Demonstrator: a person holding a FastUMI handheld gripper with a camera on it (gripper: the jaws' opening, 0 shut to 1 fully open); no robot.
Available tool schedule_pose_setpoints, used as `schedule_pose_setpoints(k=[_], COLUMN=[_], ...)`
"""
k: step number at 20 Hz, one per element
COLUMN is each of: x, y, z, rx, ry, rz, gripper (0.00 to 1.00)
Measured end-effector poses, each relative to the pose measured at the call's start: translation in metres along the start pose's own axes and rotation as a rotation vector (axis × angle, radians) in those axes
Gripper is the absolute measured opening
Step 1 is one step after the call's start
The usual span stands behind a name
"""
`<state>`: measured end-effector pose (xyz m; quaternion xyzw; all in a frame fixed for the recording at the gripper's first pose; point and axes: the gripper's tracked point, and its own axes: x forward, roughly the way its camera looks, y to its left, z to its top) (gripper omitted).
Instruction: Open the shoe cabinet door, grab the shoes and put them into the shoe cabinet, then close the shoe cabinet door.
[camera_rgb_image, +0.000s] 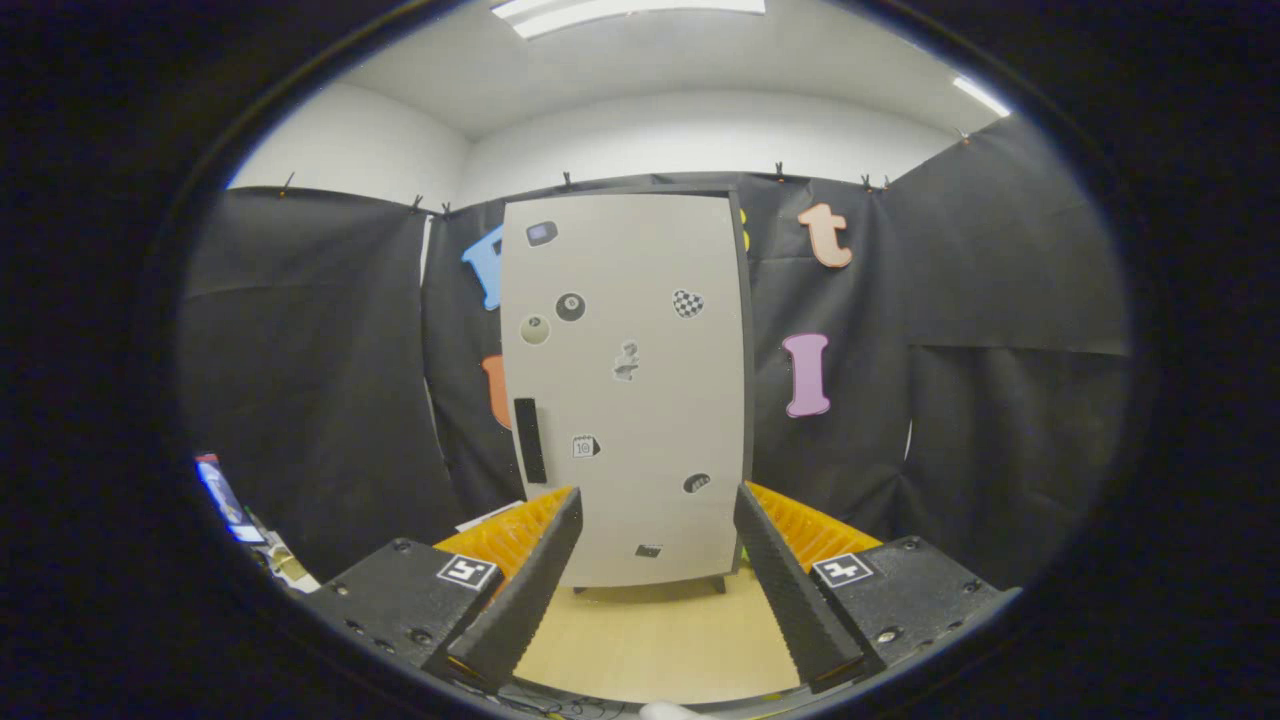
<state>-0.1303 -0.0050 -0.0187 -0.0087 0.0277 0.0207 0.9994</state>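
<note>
In the gripper view, the gripper (658, 505) has its two fingers (525, 580) spread wide apart, and nothing is held between them. Beyond the fingers, and framed by the gap between them, stands the tall light-grey shoe cabinet (628, 390) with a dark frame; its flat door is closed. The cabinet rests on short dark legs on the pale wooden floor (655, 640), and it stands in front of the black cloth wall (310, 370) of the booth. On the left side of the door there is a narrow black vertical handle (529, 440), just above the tip of the left finger. Several small stickers (570, 306) are scattered over the door, among them two round ball-like ones and a checkered heart. Above the cloth I can see a white wall and a ceiling with a long lamp (620, 10). Some small items lie low on the far left, but they are too blurred to name.
</note>
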Motion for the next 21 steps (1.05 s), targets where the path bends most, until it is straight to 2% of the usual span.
schedule_pose_setpoints(k=[21], x=[-0.0023], y=[0.0084], z=[-0.0009], rx=[-0.013], ry=[0.007], rz=[0.022], gripper=[0.99])
